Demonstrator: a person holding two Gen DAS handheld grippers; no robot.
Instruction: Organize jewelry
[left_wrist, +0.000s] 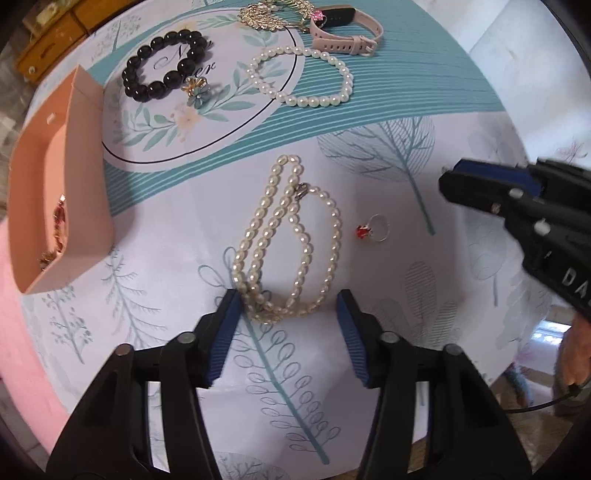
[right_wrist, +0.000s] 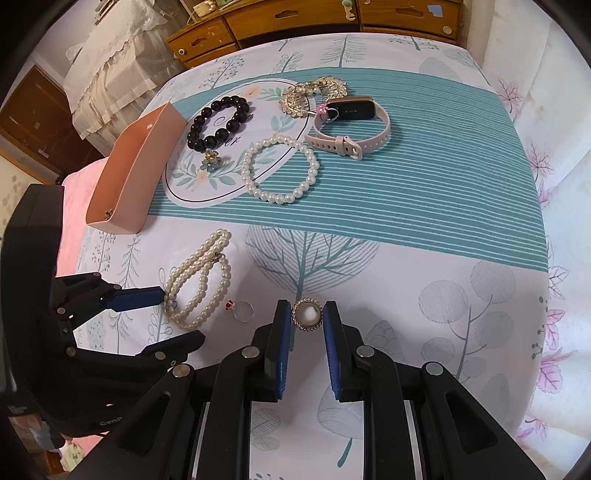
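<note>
A long pearl necklace (left_wrist: 284, 162) (right_wrist: 221, 236) lies bunched on the patterned cloth. My left gripper (left_wrist: 288, 299) (right_wrist: 183, 314) points straight down over its near end, jaws open. The left pad touches the pearls and the right pad stands clear. My right gripper (right_wrist: 307, 314) (left_wrist: 443, 177) is shut on a round pearl brooch (right_wrist: 306, 315) with a gold rim, just right of the necklace. A small ring with a red stone (left_wrist: 373, 229) (right_wrist: 242, 310) lies between the two grippers. A pink open box (left_wrist: 55, 184) (right_wrist: 133, 173) at the left holds some red and gold pieces.
Further back lie a black bead bracelet (left_wrist: 162, 66) (right_wrist: 218, 122), a pearl bracelet (left_wrist: 314, 101) (right_wrist: 280, 199), a small flower brooch (left_wrist: 195, 90) (right_wrist: 211, 159), gold leaf brooches (left_wrist: 269, 14) (right_wrist: 310, 92) and a pink-strapped watch (left_wrist: 343, 33) (right_wrist: 351, 122). Wooden drawers (right_wrist: 295, 22) stand behind.
</note>
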